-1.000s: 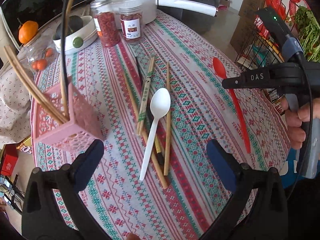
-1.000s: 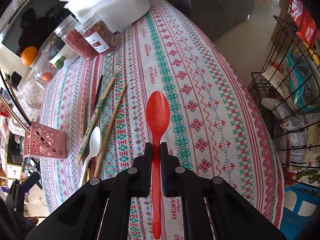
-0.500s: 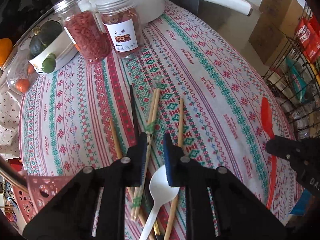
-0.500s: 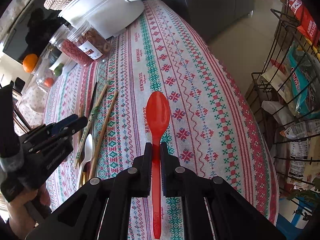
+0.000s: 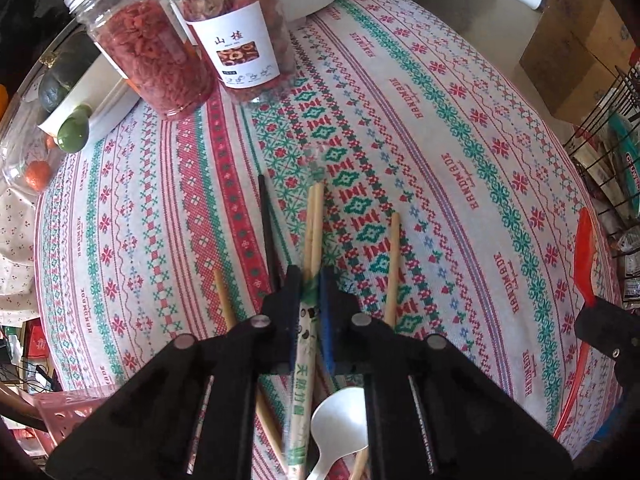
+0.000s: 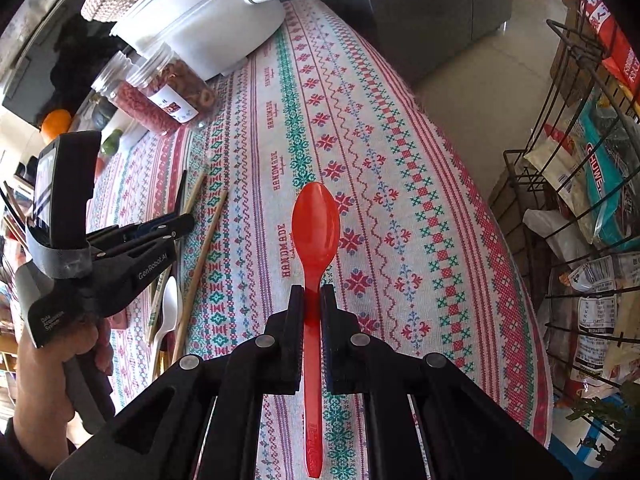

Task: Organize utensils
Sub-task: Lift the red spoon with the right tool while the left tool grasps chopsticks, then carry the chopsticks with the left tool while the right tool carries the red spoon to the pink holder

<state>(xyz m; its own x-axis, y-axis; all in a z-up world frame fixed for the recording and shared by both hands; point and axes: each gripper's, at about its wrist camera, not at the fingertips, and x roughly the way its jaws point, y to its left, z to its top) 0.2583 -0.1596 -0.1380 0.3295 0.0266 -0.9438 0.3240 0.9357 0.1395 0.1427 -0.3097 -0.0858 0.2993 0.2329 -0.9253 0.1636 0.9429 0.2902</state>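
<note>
The tablecloth is white, banded with red and green cross-stitch motifs (with "HANDMADE" in red). The red spoon is glossy scarlet. At 6 o'clock in the left view lie a white spoon and pale bamboo chopsticks in a white sleeve with green print. At 11 o'clock, jars hold red contents.

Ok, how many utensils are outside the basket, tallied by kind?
spoons: 2 (red spoon, white spoon)
wrapped chopstick pair: 1
bamboo chopsticks: 2
black chopstick: 1
Total: 6
</note>
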